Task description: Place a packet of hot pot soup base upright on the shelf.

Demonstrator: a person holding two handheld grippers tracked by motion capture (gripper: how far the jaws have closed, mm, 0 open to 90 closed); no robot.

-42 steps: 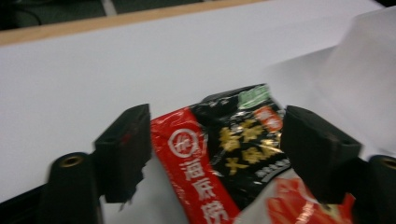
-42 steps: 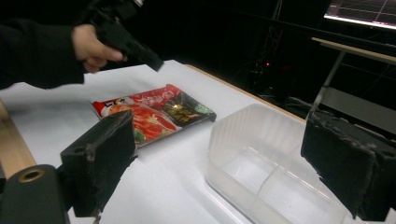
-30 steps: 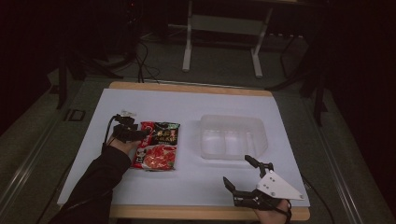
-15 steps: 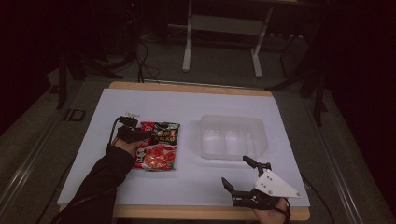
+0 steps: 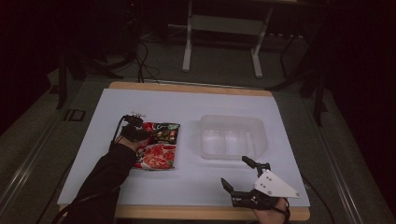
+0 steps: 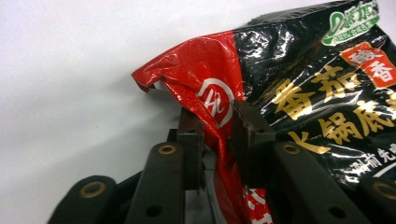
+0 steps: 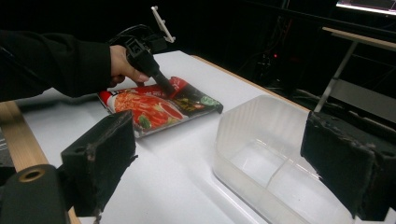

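Toward the left edge of the surface (image 5: 196, 100), the left gripper (image 5: 135, 132) had its fingers (image 6: 191, 135) clenched on the far left corner of the red-and-black sauce packet (image 5: 156, 145), which lay flat. A clear plastic container (image 5: 232, 136) sat right of the packet, and the right gripper (image 5: 240, 176) hovered by the near right corner, fingers (image 7: 100, 161) spread wide, grasping nothing.
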